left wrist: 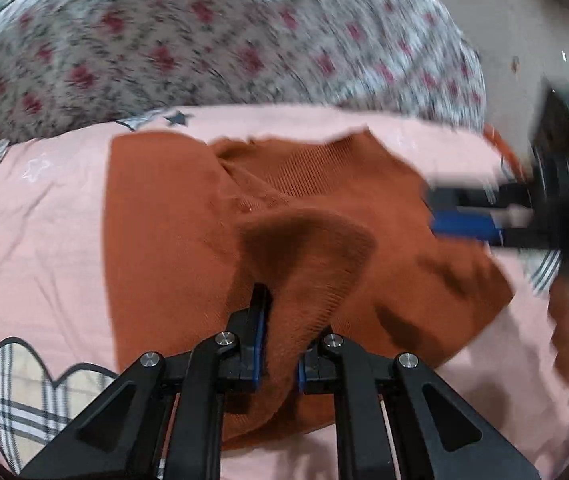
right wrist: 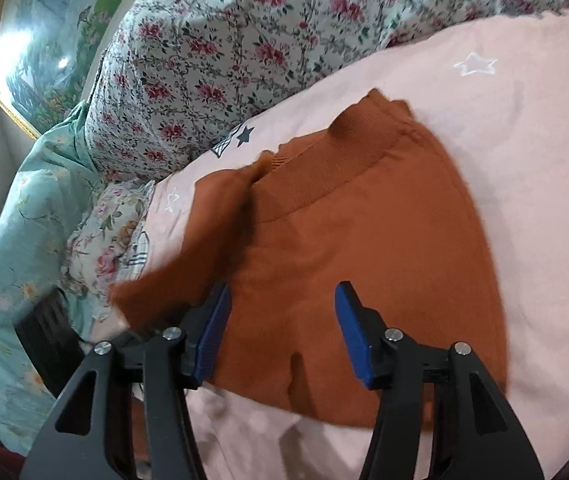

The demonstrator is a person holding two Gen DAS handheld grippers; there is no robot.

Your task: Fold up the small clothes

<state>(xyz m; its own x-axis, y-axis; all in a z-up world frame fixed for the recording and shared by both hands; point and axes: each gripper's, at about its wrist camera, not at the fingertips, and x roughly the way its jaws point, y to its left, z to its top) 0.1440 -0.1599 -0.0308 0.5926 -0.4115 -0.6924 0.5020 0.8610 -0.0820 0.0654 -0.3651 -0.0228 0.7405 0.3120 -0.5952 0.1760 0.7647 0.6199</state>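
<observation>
Small rust-orange knit pants (left wrist: 172, 240) lie on a pink bedsheet (left wrist: 36, 240). My left gripper (left wrist: 280, 340) is shut on a raised fold of the pants, the cloth bunched between its blue pads. In the right wrist view the pants (right wrist: 344, 240) lie spread, with the ribbed waistband (right wrist: 324, 172) at the far end. My right gripper (right wrist: 282, 336) is open just above the pants, holding nothing. It also shows, blurred, at the right of the left wrist view (left wrist: 468, 220). A lifted flap of the pants (right wrist: 164, 280) rises at the left.
A floral quilt (right wrist: 224, 60) is heaped behind the pants. A mint floral cover (right wrist: 16, 240) and a small floral pillow (right wrist: 104, 248) lie at the left. A framed landscape picture (right wrist: 44, 40) hangs on the wall. The sheet has plaid hearts (left wrist: 16, 396).
</observation>
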